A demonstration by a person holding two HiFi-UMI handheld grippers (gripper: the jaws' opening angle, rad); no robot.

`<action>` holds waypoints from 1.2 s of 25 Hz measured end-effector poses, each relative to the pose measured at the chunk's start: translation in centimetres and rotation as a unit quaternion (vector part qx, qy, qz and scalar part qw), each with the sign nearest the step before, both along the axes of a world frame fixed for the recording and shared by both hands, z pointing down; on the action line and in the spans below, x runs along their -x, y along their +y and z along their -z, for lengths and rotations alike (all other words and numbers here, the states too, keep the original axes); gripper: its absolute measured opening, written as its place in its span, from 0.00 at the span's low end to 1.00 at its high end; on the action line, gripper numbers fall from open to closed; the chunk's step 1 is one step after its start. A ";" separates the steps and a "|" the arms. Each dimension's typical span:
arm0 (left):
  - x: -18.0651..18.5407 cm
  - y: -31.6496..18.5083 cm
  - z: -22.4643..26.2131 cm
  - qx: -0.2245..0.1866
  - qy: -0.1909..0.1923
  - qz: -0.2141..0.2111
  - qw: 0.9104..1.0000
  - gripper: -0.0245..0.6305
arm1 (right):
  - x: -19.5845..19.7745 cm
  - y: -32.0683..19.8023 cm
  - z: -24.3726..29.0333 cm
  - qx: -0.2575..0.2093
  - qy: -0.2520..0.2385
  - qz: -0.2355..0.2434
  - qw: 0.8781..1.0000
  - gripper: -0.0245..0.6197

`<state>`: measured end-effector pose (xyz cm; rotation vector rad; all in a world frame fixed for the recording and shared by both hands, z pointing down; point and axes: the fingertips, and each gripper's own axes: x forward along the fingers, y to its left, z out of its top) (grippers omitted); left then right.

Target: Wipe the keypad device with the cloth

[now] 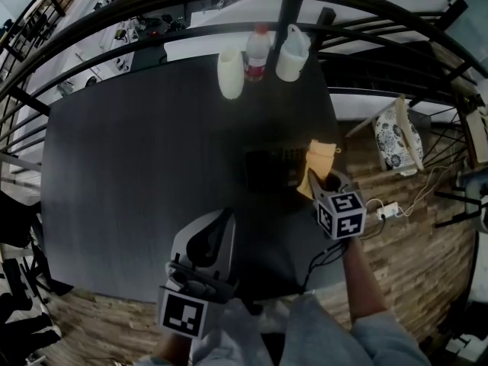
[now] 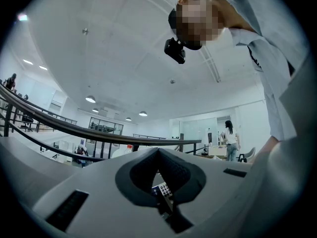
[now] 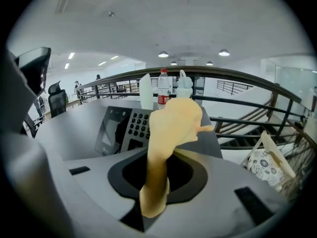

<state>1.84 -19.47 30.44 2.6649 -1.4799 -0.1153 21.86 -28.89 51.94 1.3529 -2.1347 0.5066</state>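
1. Two hand-held grippers over a dark, matte table (image 1: pixel 130 166) with a fine grain.
2. Right gripper (image 3: pixel 159 155): jaws pinched on a soft yellow cloth (image 3: pixel 174 122). The cloth stands up out of the jaws as a crumpled, rounded fold, and a short tail hangs below them.
3. Left gripper (image 1: pixel 223 218): jaws pressed together at the tips with nothing between them. It is held near the table's front edge, well apart from the device, and tilted up toward the ceiling.
4. Keypad device (image 1: pixel 268 170): a flat dark slab, sloped face, a glossy screen panel on its left and a grid of small round keys on its right. It sits mid-table, right of centre.
5. In the head view the cloth is at the device's right edge. Can't tell if it touches.
6. At the far table edge, in a row: a white smooth cup (image 1: pixel 230 73), a clear plastic bottle (image 1: pixel 257 52) with a red label, and a white jug (image 1: pixel 292 52) with a handle.
7. A dark curved metal railing (image 1: pixel 191 8) runs behind the table.
8. Wood-plank floor (image 1: pixel 415 242) on the right.
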 end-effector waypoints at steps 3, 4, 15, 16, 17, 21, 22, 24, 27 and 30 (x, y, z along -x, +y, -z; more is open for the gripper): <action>0.0 0.1 -0.1 0.000 0.000 -0.001 1.000 0.06 | -0.1 0.9 -0.8 0.010 -0.002 -0.011 1.000 0.15; -0.1 0.2 -0.1 0.000 -0.001 -0.001 1.000 0.06 | -0.1 1.2 -0.9 0.013 -0.005 -0.015 1.000 0.15; -0.5 0.3 0.0 -0.001 -0.002 -0.002 1.000 0.06 | 2.2 3.4 -1.2 0.005 -0.013 -0.031 0.999 0.15; -0.5 0.4 0.0 -0.001 -0.003 -0.001 1.000 0.06 | 2.5 3.5 -1.2 0.004 -0.010 -0.029 1.000 0.15; -0.4 0.4 -0.1 -0.001 -0.003 0.000 1.000 0.06 | 2.8 3.6 -1.2 0.004 -0.008 -0.025 1.000 0.15; 0.0 0.5 -0.1 -0.001 -0.004 0.006 1.000 0.06 | 4.5 4.1 -1.2 0.006 -0.015 -0.010 1.000 0.15; 0.1 0.5 -0.1 -0.001 -0.003 0.008 1.000 0.06 | 5.0 4.3 -1.2 0.006 -0.018 -0.005 1.000 0.15; 0.3 0.6 0.0 -0.002 -0.003 0.010 1.000 0.06 | 6.3 4.6 -1.2 0.007 -0.020 0.009 1.000 0.15; 0.4 0.6 0.1 -0.003 -0.003 0.014 1.000 0.06 | 8.5 4.9 -0.9 0.003 -0.026 0.034 0.999 0.15; 0.5 0.7 0.1 -0.004 -0.004 0.017 1.000 0.06 | 10.5 5.2 -0.8 0.001 -0.030 0.058 0.998 0.15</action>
